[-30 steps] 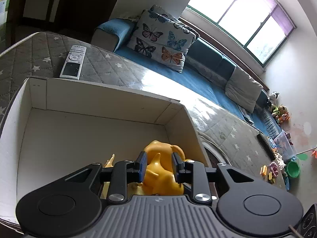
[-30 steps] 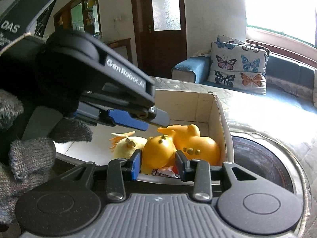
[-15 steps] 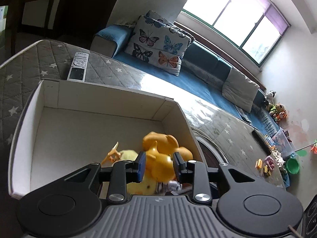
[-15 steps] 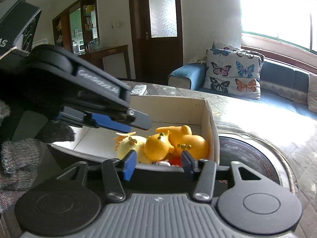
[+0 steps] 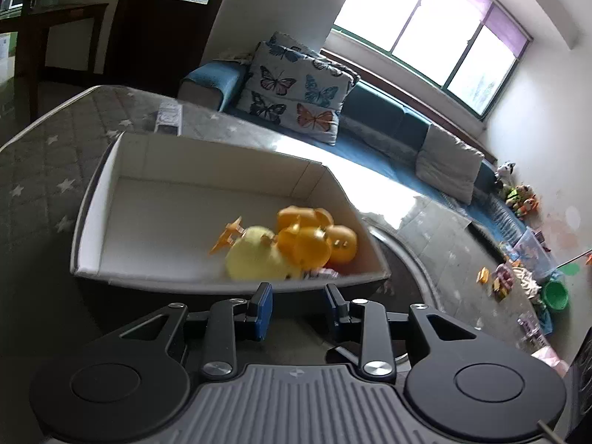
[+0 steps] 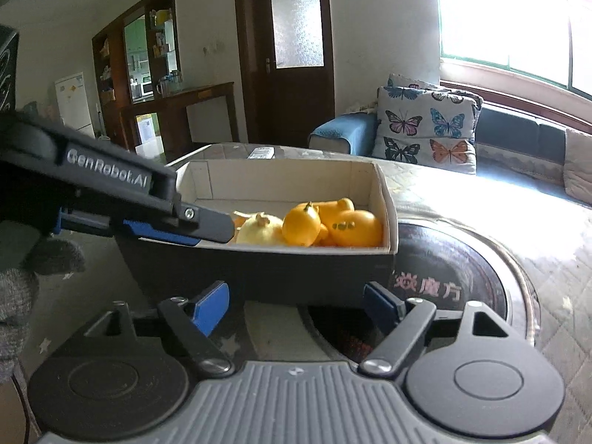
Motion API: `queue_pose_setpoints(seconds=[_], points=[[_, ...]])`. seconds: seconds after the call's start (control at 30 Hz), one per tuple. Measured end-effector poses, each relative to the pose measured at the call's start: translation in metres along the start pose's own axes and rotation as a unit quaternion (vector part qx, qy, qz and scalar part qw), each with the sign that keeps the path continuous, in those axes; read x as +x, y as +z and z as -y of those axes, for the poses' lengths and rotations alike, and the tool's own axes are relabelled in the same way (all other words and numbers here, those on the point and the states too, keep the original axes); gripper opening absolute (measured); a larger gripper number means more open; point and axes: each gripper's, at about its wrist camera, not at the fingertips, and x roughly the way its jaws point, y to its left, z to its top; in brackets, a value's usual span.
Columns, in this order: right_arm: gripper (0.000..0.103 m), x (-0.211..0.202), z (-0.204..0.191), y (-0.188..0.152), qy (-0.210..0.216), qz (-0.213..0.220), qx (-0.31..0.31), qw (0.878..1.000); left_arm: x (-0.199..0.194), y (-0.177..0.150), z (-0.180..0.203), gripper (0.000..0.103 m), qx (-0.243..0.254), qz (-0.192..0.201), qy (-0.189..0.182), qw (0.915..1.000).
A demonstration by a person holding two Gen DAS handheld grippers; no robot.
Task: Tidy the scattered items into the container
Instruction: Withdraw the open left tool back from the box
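Note:
A white cardboard box [image 5: 155,159] [image 6: 281,181] with dark outer walls sits on the grey quilted table. In its near right corner lie a pale yellow toy [image 5: 255,257] [image 6: 259,231], an orange round toy [image 5: 305,246] [image 6: 301,224] and an orange animal toy [image 5: 340,242] [image 6: 355,227]. My left gripper [image 5: 298,309] is open and empty, pulled back in front of the box's near wall. My right gripper [image 6: 298,305] is open wide and empty, also outside the box. In the right wrist view the left gripper's fingers [image 6: 207,224] reach in from the left over the box rim.
A remote control [image 5: 168,120] [image 6: 261,153] lies on the table behind the box. A round dark cooktop plate [image 6: 455,277] [image 5: 407,277] is set in the table right of the box. A blue sofa with butterfly cushions [image 5: 296,98] stands behind. Toys litter the floor [image 5: 518,277] at right.
Both grippers let go of the orange toys, which now lie in the box. Both grippers have drawn back out of the box, and the right one has opened wider.

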Motion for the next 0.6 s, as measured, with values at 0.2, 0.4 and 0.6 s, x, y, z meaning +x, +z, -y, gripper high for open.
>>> queue_pose_setpoints(seconds=[0.2, 0.4, 0.6], points=[[0.088, -0.008, -0.005, -0.011, -0.004, -0.007, 0.009, 1.0, -0.006, -0.018, -0.004, 0.033, 0.006, -0.001, 0.021, 0.9998], [0.091, -0.011, -0.007, -0.021, -0.006, -0.013, 0.02, 1.0, -0.006, -0.033, -0.007, 0.033, 0.009, -0.007, 0.031, 0.9995], [0.092, -0.014, -0.007, -0.03, -0.006, -0.02, 0.028, 0.999, -0.004, -0.047, -0.009, 0.033, 0.009, -0.011, 0.052, 0.9986]])
